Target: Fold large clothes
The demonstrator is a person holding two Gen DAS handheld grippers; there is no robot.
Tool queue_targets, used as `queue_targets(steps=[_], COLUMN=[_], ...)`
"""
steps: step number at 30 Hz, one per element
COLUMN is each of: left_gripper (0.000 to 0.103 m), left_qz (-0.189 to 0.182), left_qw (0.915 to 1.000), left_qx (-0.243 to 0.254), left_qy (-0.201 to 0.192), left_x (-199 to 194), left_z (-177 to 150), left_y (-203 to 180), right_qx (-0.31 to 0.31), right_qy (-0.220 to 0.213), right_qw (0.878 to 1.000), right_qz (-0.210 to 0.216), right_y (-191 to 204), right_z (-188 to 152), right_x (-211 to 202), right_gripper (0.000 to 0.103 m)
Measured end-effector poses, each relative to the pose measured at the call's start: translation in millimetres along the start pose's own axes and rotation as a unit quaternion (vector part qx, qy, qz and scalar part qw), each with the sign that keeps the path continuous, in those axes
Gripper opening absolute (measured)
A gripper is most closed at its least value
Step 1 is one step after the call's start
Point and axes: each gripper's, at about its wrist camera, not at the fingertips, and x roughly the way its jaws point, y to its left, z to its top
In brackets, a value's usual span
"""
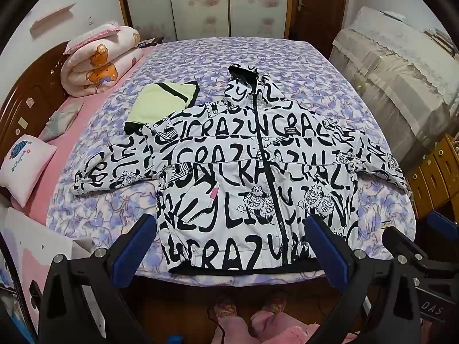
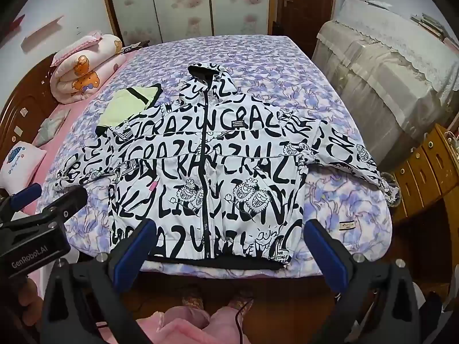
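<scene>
A large white hooded jacket with black lettering lies flat and zipped on the purple floral bed cover. Its hood points away and its sleeves spread left and right. The black hem lies along the bed's near edge. My left gripper hovers open above the hem, left of the zip, with nothing between its blue pads. My right gripper hovers open over the jacket's lower right part, holding nothing. Each gripper shows at the edge of the other's view: the left gripper and the right gripper.
A folded pale green garment lies beside the jacket's left shoulder. A rolled pink quilt and a small pillow sit at the headboard on the left. Cloth-covered furniture and wooden drawers stand on the right. A person's slippered feet are below.
</scene>
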Motion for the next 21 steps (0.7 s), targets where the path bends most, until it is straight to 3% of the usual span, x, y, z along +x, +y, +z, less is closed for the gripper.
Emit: queue_targets(steps=[21], left_gripper=[0.102], left_qz=[0.001], left_qw=[0.9999], left_qx=[0.003], left_qy=[0.012], left_x=[-1.9], left_z=[-12.9], left_y=[-5.5], right_qx=[0.002], right_qy=[0.006], right_qw=[1.000], right_qz=[0.001], right_y=[-5.5], right_z=[-7.1], right_x=[-1.5], right_gripper=[0.103])
